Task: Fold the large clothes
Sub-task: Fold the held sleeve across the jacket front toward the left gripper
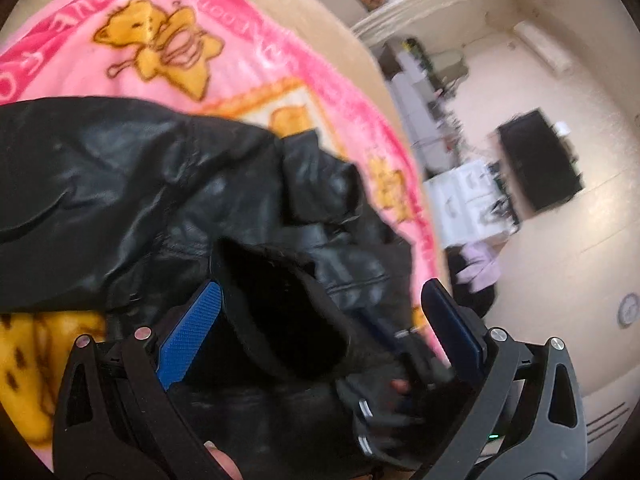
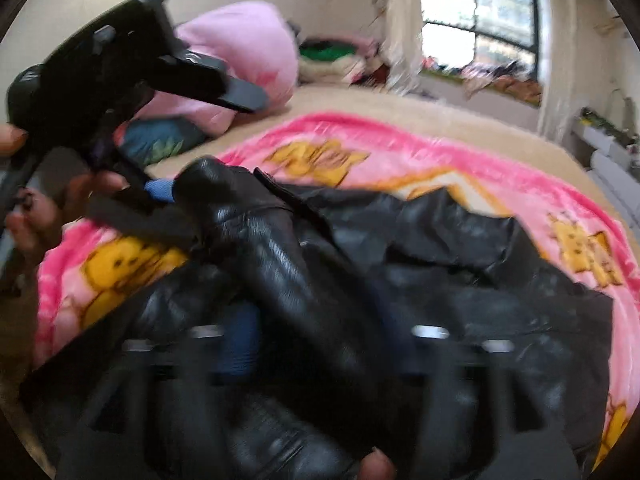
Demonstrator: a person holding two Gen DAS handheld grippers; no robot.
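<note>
A black leather jacket lies crumpled on a pink bear-print blanket. My left gripper is open, its blue pads wide apart around a dark jacket cuff that hangs between them. In the right wrist view the jacket covers the blanket. A sleeve runs from my right gripper up to the left gripper. The right view is blurred; a blue pad shows beside the sleeve, and the other finger is hidden by leather.
The blanket lies on a beige bed. A pink pillow or garment and folded clothes sit at the far end. A window is beyond. A dark TV and white cabinet stand by the wall.
</note>
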